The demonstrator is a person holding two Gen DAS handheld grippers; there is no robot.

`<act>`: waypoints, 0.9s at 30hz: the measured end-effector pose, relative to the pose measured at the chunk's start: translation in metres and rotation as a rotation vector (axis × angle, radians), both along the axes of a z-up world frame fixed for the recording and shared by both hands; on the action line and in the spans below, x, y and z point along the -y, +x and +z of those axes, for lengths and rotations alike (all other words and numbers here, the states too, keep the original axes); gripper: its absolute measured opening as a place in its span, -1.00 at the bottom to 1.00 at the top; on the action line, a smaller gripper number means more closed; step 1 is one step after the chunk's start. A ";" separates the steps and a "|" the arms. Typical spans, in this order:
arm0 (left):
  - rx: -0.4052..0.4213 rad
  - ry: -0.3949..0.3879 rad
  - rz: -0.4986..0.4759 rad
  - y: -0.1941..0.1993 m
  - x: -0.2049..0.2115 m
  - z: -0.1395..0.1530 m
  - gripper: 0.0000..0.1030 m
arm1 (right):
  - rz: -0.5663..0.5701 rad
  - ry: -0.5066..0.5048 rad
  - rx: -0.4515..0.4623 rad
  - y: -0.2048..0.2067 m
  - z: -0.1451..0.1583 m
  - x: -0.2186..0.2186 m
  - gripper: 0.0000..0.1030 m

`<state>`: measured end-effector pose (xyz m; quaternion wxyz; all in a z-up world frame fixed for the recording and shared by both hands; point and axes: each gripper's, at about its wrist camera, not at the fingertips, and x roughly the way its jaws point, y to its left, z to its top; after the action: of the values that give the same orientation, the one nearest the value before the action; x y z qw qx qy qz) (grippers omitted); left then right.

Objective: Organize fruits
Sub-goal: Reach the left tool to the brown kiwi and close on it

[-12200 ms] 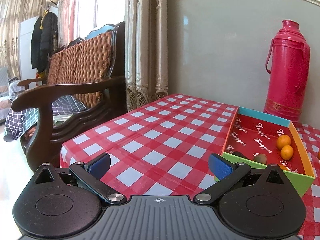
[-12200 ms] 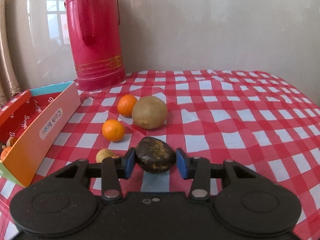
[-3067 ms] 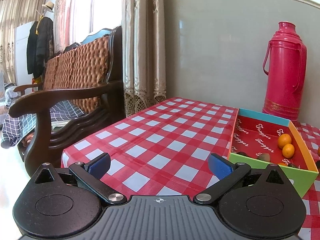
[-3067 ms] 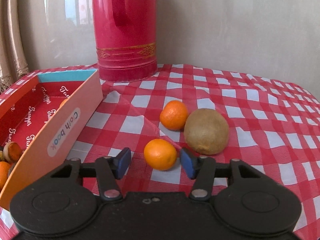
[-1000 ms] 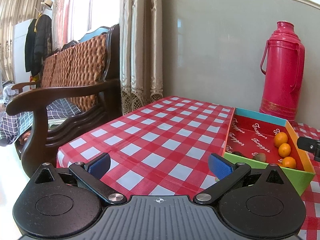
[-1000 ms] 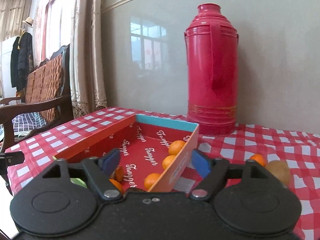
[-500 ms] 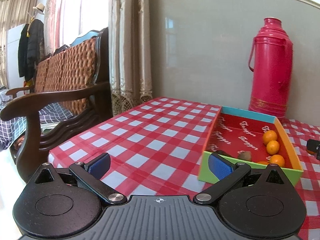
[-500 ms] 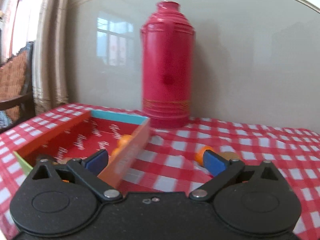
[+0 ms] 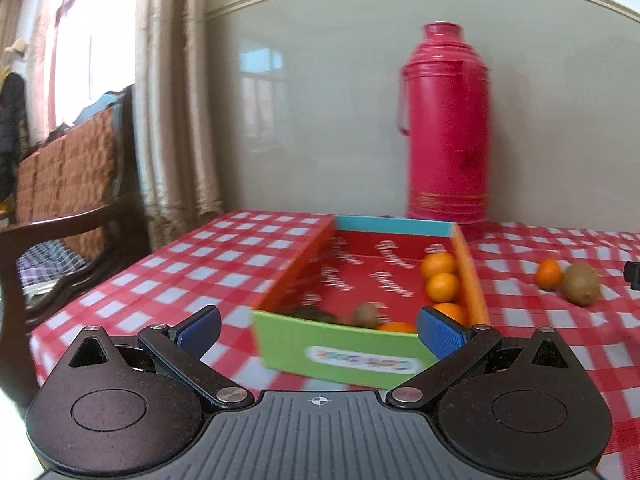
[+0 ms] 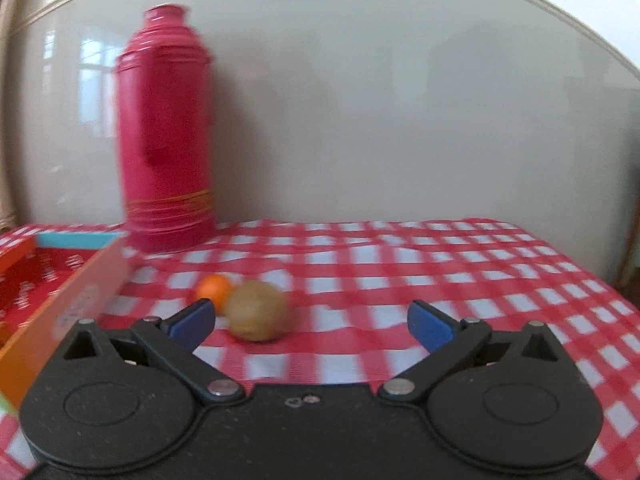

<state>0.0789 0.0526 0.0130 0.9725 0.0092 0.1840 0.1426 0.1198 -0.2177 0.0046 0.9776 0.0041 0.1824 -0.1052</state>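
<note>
A shallow cardboard box (image 9: pixel 340 350) with a green front wall and red floor lies on the checked tablecloth, also seen at the left in the right wrist view as the box (image 10: pixel 68 300). It holds several oranges (image 9: pixel 442 286) and a small kiwi (image 9: pixel 366 314). Outside it, to the right, lie one orange (image 10: pixel 214 286) and a large brown kiwi (image 10: pixel 256 316), seen from the left wrist as the orange (image 9: pixel 548 274) and kiwi (image 9: pixel 580 288). My left gripper (image 9: pixel 318 326) is open in front of the box's near wall. My right gripper (image 10: pixel 310 322) is open wide and empty, the kiwi just beyond its left finger.
A tall pink thermos (image 9: pixel 444 120) stands against the wall behind the box, also seen as the thermos (image 10: pixel 166 128). A wooden wicker-backed chair (image 9: pixel 68 184) and a curtain (image 9: pixel 176 100) are left of the table (image 10: pixel 460 272). The right gripper's tip (image 9: pixel 632 274) shows at the left view's edge.
Both views have swung to the right. The box now sits straight ahead of the left gripper. The right gripper has left the box, opened wider, and now faces the loose orange and kiwi.
</note>
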 end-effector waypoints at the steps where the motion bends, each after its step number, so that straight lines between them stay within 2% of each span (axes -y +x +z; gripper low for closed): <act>1: 0.004 0.004 -0.016 0.001 0.007 0.000 1.00 | -0.025 0.001 0.002 -0.003 0.001 0.006 0.89; 9: 0.002 0.026 -0.158 0.019 0.068 0.004 1.00 | -0.325 -0.075 0.050 -0.028 0.002 0.052 0.89; 11: -0.002 0.026 -0.191 0.030 0.087 0.008 1.00 | -0.374 -0.066 0.041 -0.034 0.002 0.065 0.89; 15: -0.005 0.046 -0.259 0.048 0.126 0.012 0.99 | -0.413 -0.046 0.026 -0.043 -0.001 0.085 0.89; 22: -0.058 0.092 -0.341 0.085 0.188 0.002 0.98 | -0.457 -0.038 0.029 -0.053 -0.003 0.108 0.89; 24: -0.074 0.102 -0.358 0.096 0.200 -0.002 0.74 | -0.455 -0.029 0.019 -0.054 -0.003 0.113 0.89; 27: -0.106 0.089 -0.367 0.112 0.212 -0.007 0.69 | -0.447 -0.008 0.020 -0.055 -0.002 0.117 0.89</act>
<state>0.1904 -0.1593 0.0060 0.9697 0.0931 0.2238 -0.0296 0.0644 -0.3352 0.0028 0.9317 0.0414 0.1669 -0.3198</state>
